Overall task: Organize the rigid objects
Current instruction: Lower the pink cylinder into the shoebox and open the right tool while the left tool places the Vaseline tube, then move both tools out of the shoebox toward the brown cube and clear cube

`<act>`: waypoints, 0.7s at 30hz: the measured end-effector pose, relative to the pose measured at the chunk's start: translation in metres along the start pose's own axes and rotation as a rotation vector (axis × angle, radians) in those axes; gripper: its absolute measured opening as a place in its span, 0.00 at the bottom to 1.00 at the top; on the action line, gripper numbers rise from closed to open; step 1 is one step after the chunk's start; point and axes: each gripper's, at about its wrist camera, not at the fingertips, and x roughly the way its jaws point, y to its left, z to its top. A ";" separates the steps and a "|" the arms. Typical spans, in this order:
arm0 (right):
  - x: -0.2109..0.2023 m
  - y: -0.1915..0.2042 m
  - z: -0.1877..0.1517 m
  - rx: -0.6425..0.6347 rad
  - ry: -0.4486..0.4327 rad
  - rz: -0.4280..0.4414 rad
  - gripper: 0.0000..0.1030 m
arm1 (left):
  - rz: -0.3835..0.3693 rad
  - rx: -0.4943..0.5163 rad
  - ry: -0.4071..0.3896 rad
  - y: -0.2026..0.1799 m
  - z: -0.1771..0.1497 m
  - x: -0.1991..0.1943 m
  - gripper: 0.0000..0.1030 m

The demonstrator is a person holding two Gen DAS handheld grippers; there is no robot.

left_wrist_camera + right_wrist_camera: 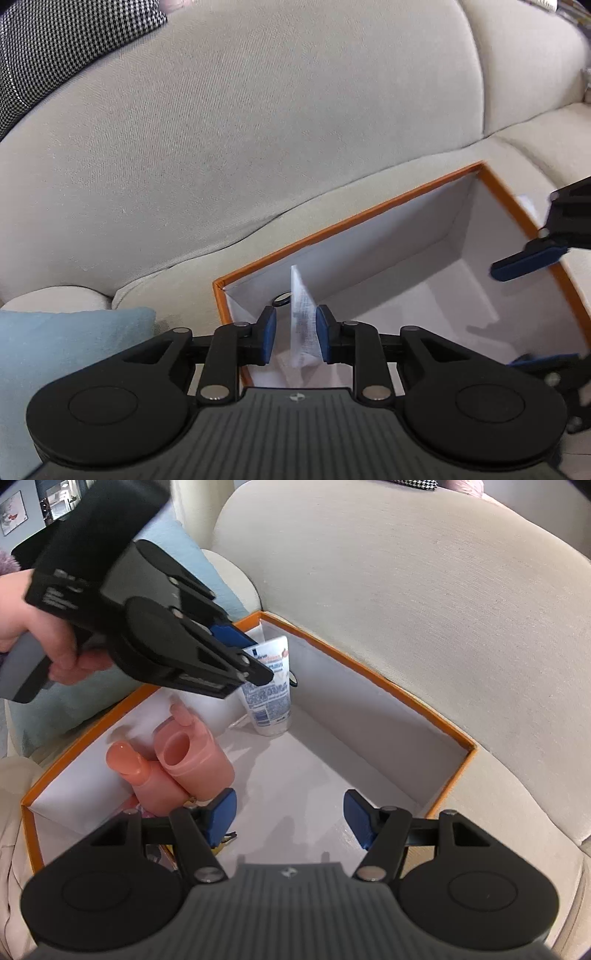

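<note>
Left hand-held gripper (294, 334) clamped on white tube (269, 686), standing at 12 o'clock in orange box (436, 720); pink bottles (184, 764) already inside at 9; right hand-held gripper (290, 821) wide, empty; release pending.

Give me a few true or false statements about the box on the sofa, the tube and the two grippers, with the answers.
1. The left gripper has the white tube between its fingers. True; whether the pads are pressing on it cannot be told.
2. The right gripper is clamped on a pink bottle. False: its jaws are apart and hold nothing.
3. The box has an orange rim and a white inside. True.
4. The two pink bottles lie on the sofa cushion outside the box. False: they lie inside the box, near one wall.
5. The tube stands cap down inside the box. True.
</note>
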 end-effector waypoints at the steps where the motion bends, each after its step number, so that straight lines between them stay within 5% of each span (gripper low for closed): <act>1: -0.003 0.000 0.000 0.000 0.000 -0.004 0.64 | -0.004 0.000 -0.003 -0.001 0.000 -0.005 0.28; 15: -0.052 0.010 -0.001 0.010 -0.023 -0.111 0.64 | -0.050 0.037 -0.103 -0.047 -0.009 -0.084 0.29; 21: -0.087 0.005 -0.022 0.072 -0.071 -0.171 0.64 | -0.124 0.045 -0.148 -0.075 -0.012 -0.106 0.29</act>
